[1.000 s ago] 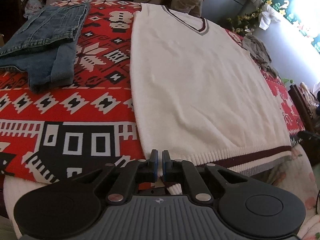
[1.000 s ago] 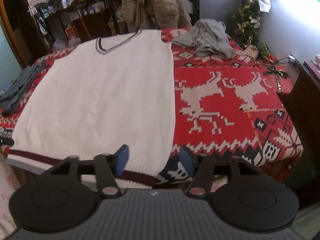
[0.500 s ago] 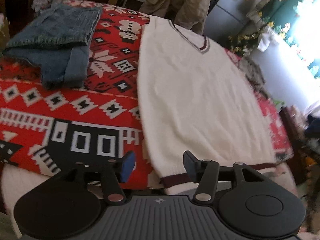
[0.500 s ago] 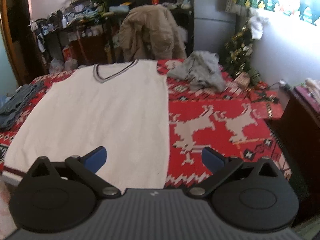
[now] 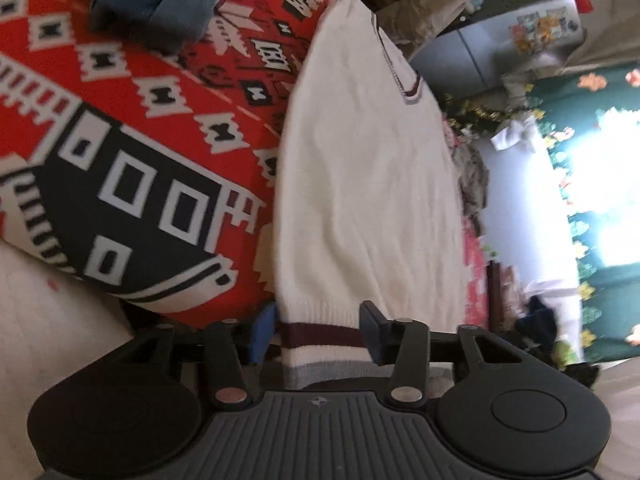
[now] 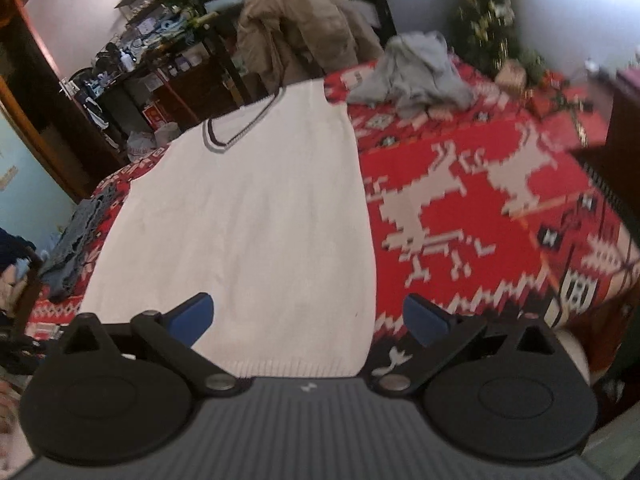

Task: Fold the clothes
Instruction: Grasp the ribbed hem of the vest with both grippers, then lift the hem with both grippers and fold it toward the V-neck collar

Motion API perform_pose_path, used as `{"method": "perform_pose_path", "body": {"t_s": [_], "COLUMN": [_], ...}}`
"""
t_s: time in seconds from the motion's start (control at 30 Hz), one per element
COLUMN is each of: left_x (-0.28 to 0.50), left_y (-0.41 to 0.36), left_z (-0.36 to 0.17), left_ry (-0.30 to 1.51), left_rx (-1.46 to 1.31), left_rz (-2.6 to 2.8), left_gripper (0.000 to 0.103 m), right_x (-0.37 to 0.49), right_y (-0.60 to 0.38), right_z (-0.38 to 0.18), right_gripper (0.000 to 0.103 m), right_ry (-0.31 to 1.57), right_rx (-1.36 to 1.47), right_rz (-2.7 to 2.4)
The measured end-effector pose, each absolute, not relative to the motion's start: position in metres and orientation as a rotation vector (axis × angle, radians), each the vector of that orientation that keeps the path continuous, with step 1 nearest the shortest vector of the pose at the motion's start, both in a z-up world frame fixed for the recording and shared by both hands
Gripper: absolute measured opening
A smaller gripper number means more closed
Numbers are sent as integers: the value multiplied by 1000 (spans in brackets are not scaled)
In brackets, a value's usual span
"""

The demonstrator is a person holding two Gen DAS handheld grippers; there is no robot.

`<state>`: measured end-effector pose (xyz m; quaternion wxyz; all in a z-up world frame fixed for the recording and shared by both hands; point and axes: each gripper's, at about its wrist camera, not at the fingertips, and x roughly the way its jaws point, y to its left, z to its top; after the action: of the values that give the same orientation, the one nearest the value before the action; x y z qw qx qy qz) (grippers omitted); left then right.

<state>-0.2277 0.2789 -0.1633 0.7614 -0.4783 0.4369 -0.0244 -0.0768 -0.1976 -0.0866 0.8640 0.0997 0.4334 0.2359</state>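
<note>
A white knit vest (image 5: 360,200) with a dark V-neck trim and a maroon-striped hem lies flat on the red patterned blanket (image 5: 160,92). My left gripper (image 5: 316,330) sits at the vest's near left hem corner, rolled to one side. The striped hem lies between its jaws, which are closing; the pads do not clearly press on the cloth. In the right wrist view the same vest (image 6: 248,220) stretches away from me. My right gripper (image 6: 308,316) stands wide open over the vest's near right corner, with the vest's side edge running between its fingers.
Folded blue jeans (image 5: 160,4) lie on the blanket to the vest's left. A crumpled grey garment (image 6: 416,72) sits at the far right, and a tan jacket (image 6: 296,28) hangs behind the bed. Dark furniture (image 6: 624,128) stands at the right edge.
My left gripper went from shut to open, rolled over and dropped onto the vest's hem corner. My right gripper opened from part way to full width.
</note>
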Motion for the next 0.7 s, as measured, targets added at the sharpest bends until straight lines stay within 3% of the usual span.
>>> {"method": "perform_pose_path", "body": {"t_s": [0.3,0.43,0.53,0.7], "left_x": [-225,-221,-219,-220], "left_y": [271,259,253,256], "left_z": [-179,-170,-166,-172], "left_ry": [983,981,995,998], "left_rx": [-1147,-1035,-974,-1013], "left_rz": [-126,-93,-78,-79], "left_gripper": [43,35,24,24], "right_x": [-72,-68,-61,-55], "right_y": [-211,-219,-231,-241], "right_z": [-100,-109,-122,-149], "right_gripper": [101,100,89,70], "right_ry": [979,1034,1115,1234], "right_rx": [361,468,562,671], "right_rz": [505,498,469,449]}}
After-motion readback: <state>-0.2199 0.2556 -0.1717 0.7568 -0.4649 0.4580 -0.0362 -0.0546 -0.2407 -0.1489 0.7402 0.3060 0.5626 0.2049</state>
